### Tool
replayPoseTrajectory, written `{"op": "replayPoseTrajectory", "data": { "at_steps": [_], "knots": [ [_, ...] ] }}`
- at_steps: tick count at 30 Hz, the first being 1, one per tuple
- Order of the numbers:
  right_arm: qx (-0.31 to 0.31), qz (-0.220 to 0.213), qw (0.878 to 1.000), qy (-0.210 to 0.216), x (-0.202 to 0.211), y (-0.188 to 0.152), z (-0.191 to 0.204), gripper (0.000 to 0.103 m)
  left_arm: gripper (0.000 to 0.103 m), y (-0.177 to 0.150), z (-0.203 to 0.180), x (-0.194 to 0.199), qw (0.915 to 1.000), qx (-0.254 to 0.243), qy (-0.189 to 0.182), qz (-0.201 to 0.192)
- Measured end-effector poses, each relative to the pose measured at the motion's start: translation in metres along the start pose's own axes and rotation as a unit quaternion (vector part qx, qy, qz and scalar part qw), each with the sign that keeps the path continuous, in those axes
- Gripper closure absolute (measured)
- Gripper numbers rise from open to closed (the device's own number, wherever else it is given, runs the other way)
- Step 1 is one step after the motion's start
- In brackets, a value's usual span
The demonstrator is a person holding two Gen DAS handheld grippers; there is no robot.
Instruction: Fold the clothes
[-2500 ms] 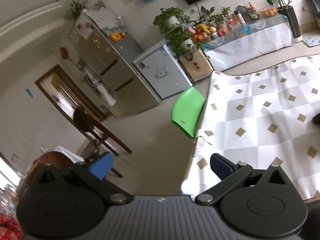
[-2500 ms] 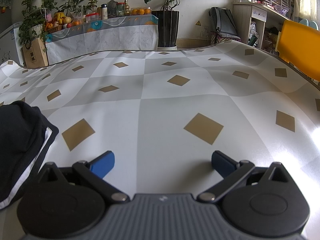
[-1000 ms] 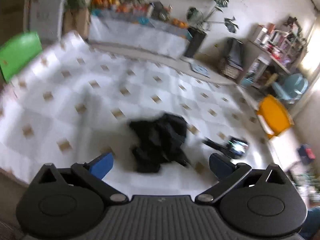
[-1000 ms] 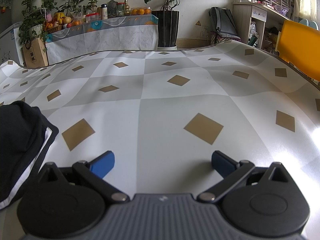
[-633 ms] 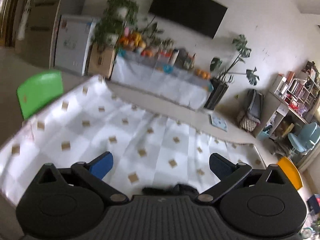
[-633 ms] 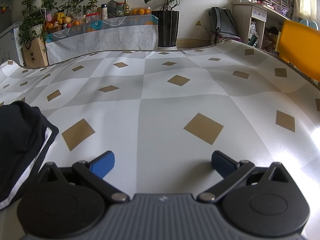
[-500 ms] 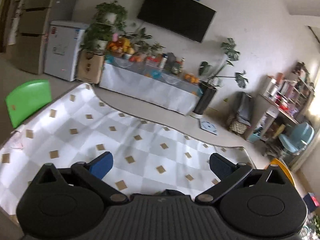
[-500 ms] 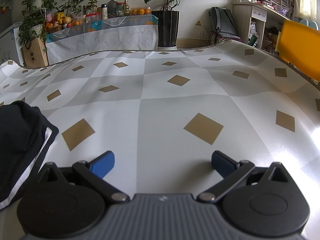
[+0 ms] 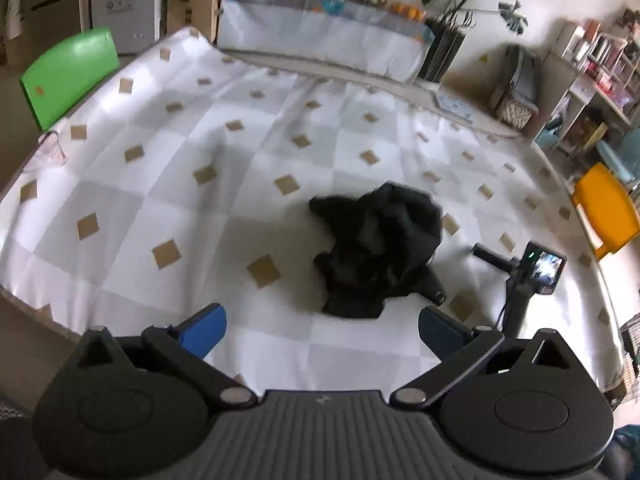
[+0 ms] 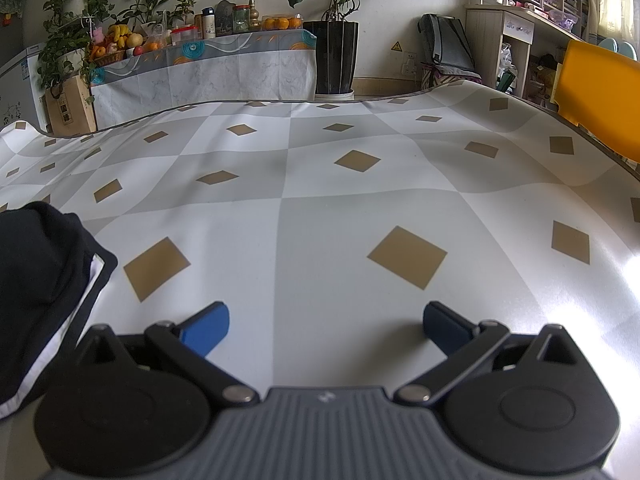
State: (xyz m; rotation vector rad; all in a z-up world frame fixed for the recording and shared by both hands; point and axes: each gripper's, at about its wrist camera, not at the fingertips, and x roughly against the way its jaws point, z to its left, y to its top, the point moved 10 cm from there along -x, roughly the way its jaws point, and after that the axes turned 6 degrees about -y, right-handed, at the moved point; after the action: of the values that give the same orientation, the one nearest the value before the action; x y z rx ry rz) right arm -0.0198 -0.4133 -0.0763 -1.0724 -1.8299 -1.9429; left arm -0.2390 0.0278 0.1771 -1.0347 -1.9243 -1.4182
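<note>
Left claw (image 9: 320, 326) spread, hovering high over crumpled black garment (image 9: 380, 248) to pick a grasp; right claw (image 10: 326, 326) spread, lying on table (image 10: 360, 200) beside it.

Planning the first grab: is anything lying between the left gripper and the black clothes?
Nothing: in the left wrist view only bare checkered tablecloth lies between the open left gripper and the crumpled black clothes.

Both grippers look alike: the left gripper (image 9: 320, 330) and right gripper (image 10: 326, 326) have ribbed grey bodies, black round housings and linkage arms with silver pivot screws. Each carries blue finger pads (image 10: 208, 326)
</note>
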Motion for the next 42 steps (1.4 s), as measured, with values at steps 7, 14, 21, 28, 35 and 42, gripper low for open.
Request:
{"op": "replayPoseTrajectory", "data": {
  "at_steps": [7,14,21,28,35,42],
  "knots": [
    [0.000,0.000,1.000,0.000,0.000,0.000,0.000,0.000,0.001,0.055,0.014,0.045,0.9977,-0.023,0.011,-0.062],
    [0.000,0.000,1.000,0.000,0.000,0.000,0.000,0.000,0.000,0.119,0.034,0.137,0.9914,-0.038,0.004,-0.125],
    [0.000,0.000,1.000,0.000,0.000,0.000,0.000,0.000,0.000,0.132,0.068,0.205,0.9888,-0.015,0.009,-0.148],
    [0.000,0.000,1.000,0.000,0.000,0.000,0.000,0.000,0.000,0.133,0.068,0.217,0.9895,-0.011,-0.003,-0.144],
    [0.000,0.000,1.000,0.000,0.000,0.000,0.000,0.000,0.000,0.127,0.072,0.210,0.9921,0.014,-0.020,-0.123],
    [0.000,0.000,1.000,0.000,0.000,0.000,0.000,0.000,0.000,0.125,0.061,0.217,0.9922,-0.009,-0.014,-0.124]
  ]
}}
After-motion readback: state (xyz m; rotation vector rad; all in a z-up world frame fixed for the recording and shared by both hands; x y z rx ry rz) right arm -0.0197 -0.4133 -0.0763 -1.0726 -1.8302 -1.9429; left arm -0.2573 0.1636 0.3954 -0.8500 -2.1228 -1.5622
